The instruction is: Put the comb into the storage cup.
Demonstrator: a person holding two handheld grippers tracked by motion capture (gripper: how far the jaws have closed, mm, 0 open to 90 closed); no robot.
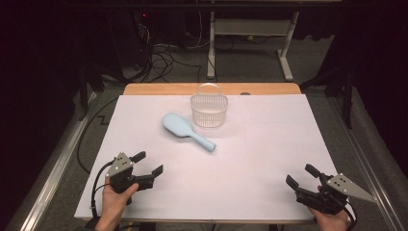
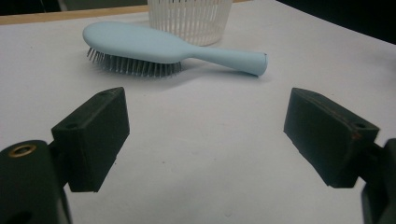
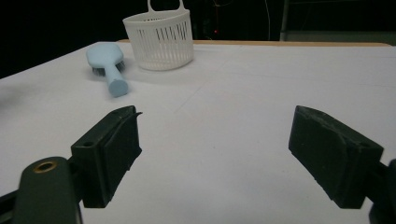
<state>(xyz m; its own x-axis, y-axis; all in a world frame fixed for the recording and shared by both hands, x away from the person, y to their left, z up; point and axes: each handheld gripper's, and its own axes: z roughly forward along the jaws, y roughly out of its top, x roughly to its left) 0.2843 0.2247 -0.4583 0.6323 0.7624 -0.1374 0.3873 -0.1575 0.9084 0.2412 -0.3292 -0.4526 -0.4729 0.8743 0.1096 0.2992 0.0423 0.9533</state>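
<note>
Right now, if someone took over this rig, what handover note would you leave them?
Left gripper: open, holding nothing, near the front left of the table, pointing at the brush.
Right gripper: open, holding nothing, near the front right.
Brush: light blue, lying bristles down mid-table, just left of and in front of the basket; whether they touch is unclear.
Basket: white, upright near the far edge; it looks empty.
Done: nothing yet; brush untouched.
Left: likely grip the brush, probably with the nearer left gripper, and put it in the basket.

White table: hairbrush, basket.
</note>
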